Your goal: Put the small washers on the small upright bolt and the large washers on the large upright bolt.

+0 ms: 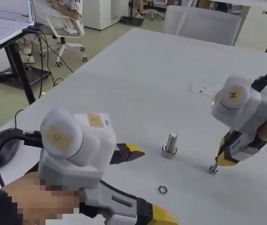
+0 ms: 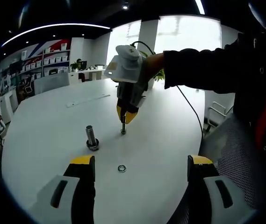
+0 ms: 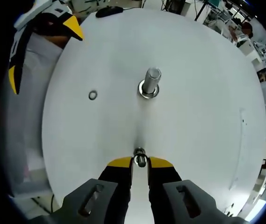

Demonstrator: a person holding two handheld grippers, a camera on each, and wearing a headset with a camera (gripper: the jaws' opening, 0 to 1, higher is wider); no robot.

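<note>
Left gripper (image 2: 142, 161) hangs jaws apart by the table's (image 1: 138, 70) near edge. Right gripper (image 3: 140, 163) pinches the small bolt (image 1: 214, 168); the large bolt (image 1: 170, 143) stands mid-table. The washer (image 1: 162, 190) lies nearer the edge — thin, stiff, likely slippery — best nipped across its rim.

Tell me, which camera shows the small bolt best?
The right gripper view: the small bolt stands close up between the right gripper's jaws. The head view and left gripper view show it tiny, under that gripper.
</note>
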